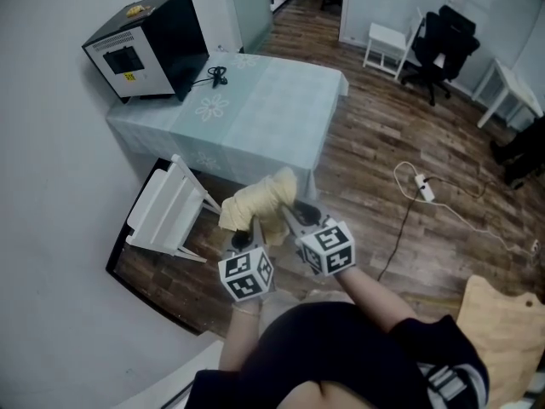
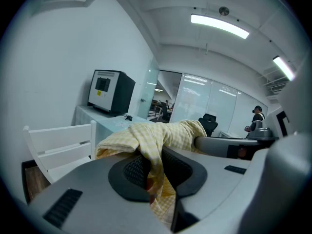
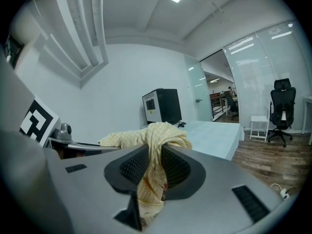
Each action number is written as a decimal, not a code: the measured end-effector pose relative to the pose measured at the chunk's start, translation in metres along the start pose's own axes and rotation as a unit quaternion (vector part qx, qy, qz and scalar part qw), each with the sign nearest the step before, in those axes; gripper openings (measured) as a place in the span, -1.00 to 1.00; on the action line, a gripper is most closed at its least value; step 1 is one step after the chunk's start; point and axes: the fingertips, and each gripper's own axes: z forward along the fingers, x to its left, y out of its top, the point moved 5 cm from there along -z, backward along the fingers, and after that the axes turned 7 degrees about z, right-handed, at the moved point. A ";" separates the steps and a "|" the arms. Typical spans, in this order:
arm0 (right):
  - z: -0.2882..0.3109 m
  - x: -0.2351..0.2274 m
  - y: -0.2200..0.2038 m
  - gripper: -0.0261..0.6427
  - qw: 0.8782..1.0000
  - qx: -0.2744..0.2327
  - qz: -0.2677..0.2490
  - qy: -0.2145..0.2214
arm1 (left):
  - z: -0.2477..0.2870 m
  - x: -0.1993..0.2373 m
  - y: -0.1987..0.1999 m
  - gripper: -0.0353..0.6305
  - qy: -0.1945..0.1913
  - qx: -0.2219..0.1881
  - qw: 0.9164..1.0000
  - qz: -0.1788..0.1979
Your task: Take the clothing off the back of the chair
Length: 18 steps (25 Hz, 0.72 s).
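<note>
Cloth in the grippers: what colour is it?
The cloth is pale yellow with small white checks, clearest in the right gripper view.

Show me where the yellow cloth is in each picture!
Head view: yellow cloth mid-picture, just below the table.
Left gripper view: yellow cloth at centre, pinched in the jaws.
Right gripper view: yellow cloth at centre, pinched in the jaws.
Shared landmark: the black box on the table, in all three.

Draped table [image 1: 272,100] — black machine [image 1: 149,45] atop, office chair [image 1: 444,45]
</note>
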 end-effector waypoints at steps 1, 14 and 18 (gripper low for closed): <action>-0.005 -0.004 0.000 -0.65 1.000 -0.001 0.000 -0.001 | 0.000 -0.006 -0.001 -0.71 -0.001 -0.001 1.000 0.001; -0.052 -0.038 -0.013 -0.65 1.000 -0.016 0.003 -0.015 | -0.001 -0.061 -0.015 -0.71 -0.012 -0.004 1.000 0.014; -0.057 -0.044 -0.016 -0.65 1.000 -0.014 0.003 -0.017 | 0.000 -0.069 -0.021 -0.71 -0.014 -0.003 1.000 0.015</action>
